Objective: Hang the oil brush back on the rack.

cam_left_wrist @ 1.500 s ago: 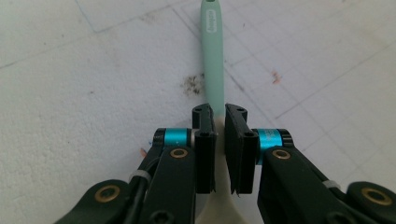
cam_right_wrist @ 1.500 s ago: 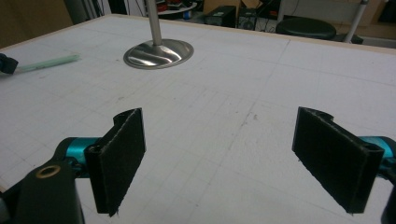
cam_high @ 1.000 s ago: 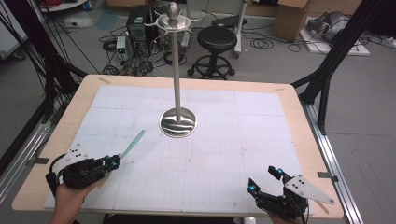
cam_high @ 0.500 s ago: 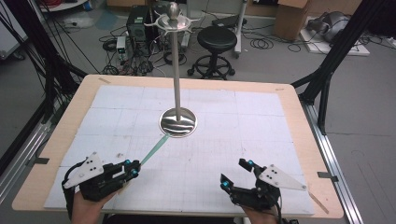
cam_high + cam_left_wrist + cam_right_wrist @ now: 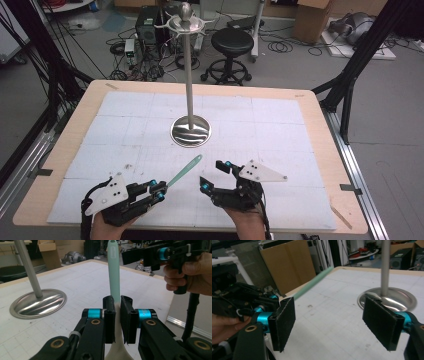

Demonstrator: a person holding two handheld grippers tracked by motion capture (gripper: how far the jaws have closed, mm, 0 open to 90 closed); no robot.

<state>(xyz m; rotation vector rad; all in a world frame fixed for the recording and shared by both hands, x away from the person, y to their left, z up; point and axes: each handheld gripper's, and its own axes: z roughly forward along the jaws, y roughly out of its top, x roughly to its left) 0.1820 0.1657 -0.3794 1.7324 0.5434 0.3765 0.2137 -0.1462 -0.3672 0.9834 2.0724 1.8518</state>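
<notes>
My left gripper (image 5: pixel 159 189) is at the near left of the table, shut on the pale lower end of a mint-green utensil (image 5: pixel 185 170) whose handle slants up and to the right. In the left gripper view the pads (image 5: pixel 110 312) pinch the utensil (image 5: pixel 113 270), which stands straight ahead. My right gripper (image 5: pixel 214 175) is just right of the utensil's tip, open; its jaws have just been closing a little, with nothing between them. The right gripper view has the wide-apart pads (image 5: pixel 284 322) and the utensil (image 5: pixel 314 281) beyond them, to the left.
A tall metal stand (image 5: pixel 188 70) with a round shiny base (image 5: pixel 190 131) and hooks at the top rises at the table's middle. A white gridded mat (image 5: pixel 280 130) covers the wooden table. Stools, cables and boxes lie on the floor beyond.
Both hands have come in toward the middle of the near edge: the left gripper with the utensil moved right, the right gripper moved left. The utensil's tip now sits beside the right gripper.
</notes>
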